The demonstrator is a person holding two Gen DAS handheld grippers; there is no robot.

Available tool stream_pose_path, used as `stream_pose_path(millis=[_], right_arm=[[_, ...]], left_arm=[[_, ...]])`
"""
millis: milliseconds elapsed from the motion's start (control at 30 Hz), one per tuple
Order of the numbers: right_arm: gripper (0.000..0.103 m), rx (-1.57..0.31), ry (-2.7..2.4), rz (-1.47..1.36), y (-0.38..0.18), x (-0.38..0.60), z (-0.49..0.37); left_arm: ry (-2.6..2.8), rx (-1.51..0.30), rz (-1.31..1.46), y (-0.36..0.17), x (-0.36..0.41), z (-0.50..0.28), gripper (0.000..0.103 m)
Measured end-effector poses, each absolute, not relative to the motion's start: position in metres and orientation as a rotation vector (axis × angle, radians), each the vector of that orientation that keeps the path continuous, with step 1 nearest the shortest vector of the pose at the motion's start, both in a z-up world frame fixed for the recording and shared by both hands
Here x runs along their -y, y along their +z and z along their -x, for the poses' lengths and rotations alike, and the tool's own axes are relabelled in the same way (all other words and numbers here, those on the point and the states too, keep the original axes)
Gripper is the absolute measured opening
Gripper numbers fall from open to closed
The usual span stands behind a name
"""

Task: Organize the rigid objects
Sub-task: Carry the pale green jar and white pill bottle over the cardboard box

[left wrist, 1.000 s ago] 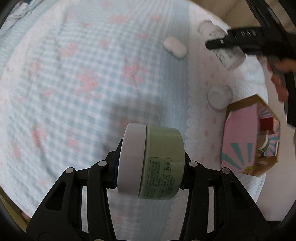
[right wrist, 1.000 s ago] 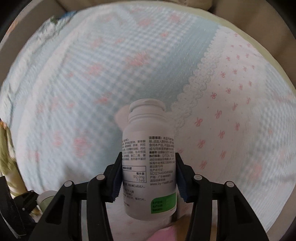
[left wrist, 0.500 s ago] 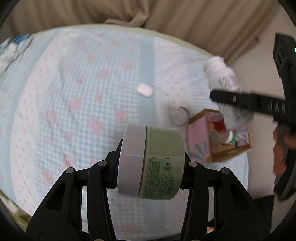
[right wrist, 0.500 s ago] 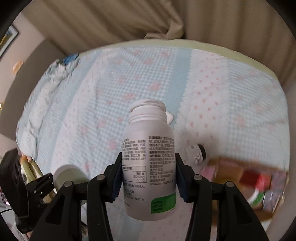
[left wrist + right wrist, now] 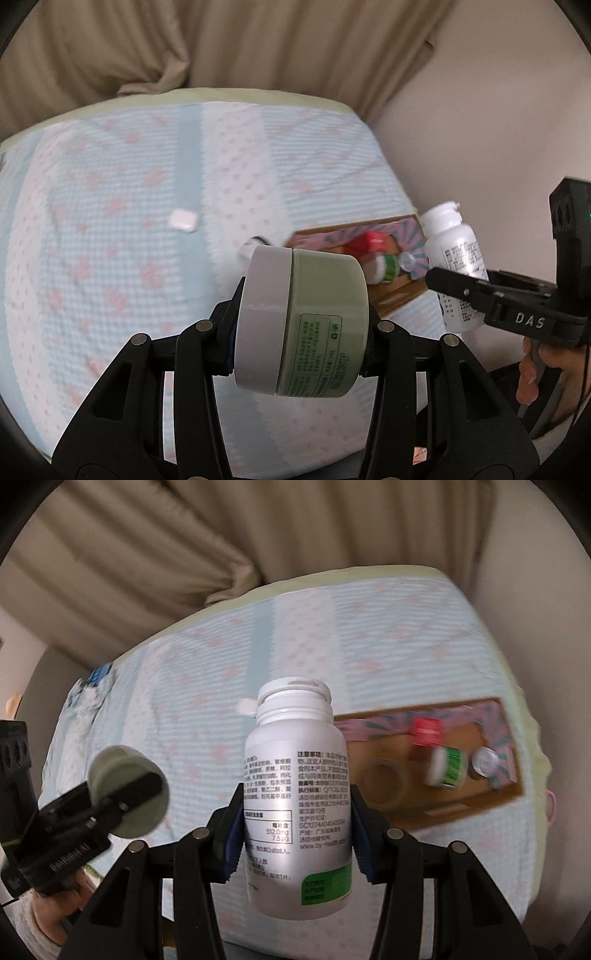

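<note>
Beige curtains hang behind a bed covered by a pale blue and white quilt dotted with pink. Seen from the left wrist, the left gripper is clamped on a green jar with a white lid, the jar lying sideways with its lid toward 9 o'clock and each finger pressing one end. Beyond it, toward 1 o'clock, an open cardboard box with a pink patterned lining sits at the quilt's edge, holding a red-capped item and a green-and-white container. A small white case lies on the quilt at 11 o'clock, well apart from the box. At 3 o'clock the right gripper comes in from the side, closed around a white bottle, with a hand on its handle. From the right wrist, the right gripper grips the white bottle upright by its printed body, cap away from the camera. The box lies at 3 o'clock, with a silver-lidded item beside the green-and-white container. At 9 o'clock the left gripper holds the jar above the quilt.
</note>
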State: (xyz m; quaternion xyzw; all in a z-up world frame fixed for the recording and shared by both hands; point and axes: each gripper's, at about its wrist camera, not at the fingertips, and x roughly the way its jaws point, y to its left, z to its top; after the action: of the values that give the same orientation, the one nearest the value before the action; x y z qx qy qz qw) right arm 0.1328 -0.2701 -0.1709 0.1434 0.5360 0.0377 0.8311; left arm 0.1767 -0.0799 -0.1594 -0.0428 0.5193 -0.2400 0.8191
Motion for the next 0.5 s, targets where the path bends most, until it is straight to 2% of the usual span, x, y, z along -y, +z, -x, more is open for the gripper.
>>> stream_pose_path(millis=[500], right_arm=[[0.046, -1.205, -0.046, -0.416, -0.216, 0.434, -0.121]], left_arm=[[-0.572, -1.272, 0.033, -0.225, 0.243, -0.197, 0.041]])
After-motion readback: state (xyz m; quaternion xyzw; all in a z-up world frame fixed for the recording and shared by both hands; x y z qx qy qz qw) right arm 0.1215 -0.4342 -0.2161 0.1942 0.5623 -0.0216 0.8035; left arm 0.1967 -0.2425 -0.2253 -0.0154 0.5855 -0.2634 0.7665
